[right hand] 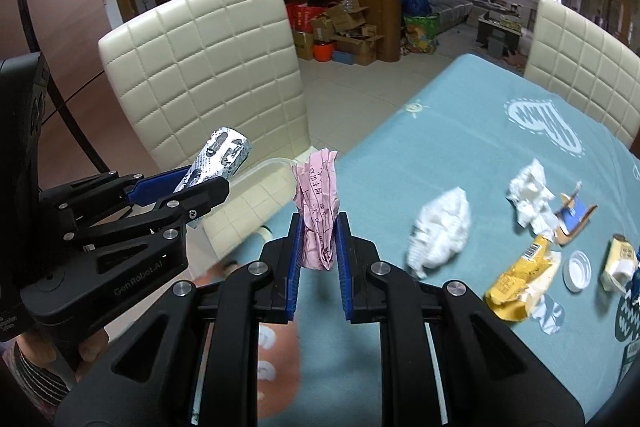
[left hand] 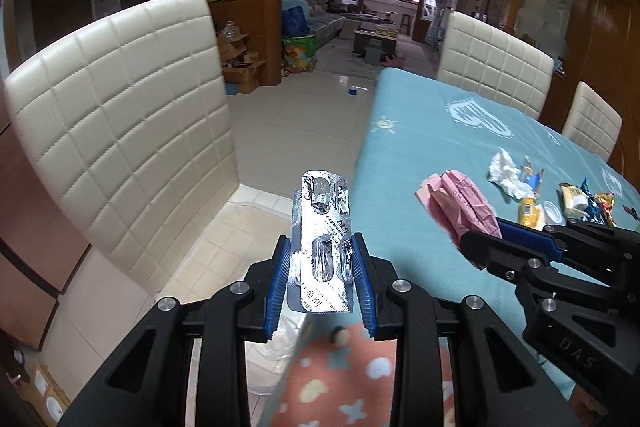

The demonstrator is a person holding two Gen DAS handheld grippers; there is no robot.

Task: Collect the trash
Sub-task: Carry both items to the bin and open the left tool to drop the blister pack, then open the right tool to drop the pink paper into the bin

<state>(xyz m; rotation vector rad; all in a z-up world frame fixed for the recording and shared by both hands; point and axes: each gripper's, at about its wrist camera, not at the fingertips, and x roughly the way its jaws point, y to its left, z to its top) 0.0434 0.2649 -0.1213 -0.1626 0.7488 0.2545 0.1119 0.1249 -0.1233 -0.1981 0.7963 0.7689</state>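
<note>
My left gripper is shut on a silver foil pill blister pack, held over the table's left edge above a clear plastic bin on the floor. In the right wrist view that left gripper shows at the left, the blister pack sticking up from it. My right gripper is shut on a crumpled pink paper, raised above the teal tablecloth. From the left wrist view, the right gripper holds the pink paper at the right.
Crumpled white tissues, a yellow wrapper, a white cap and other snack wrappers lie on the table. Cream padded chairs stand beside and behind the table. Tiled floor stretches beyond.
</note>
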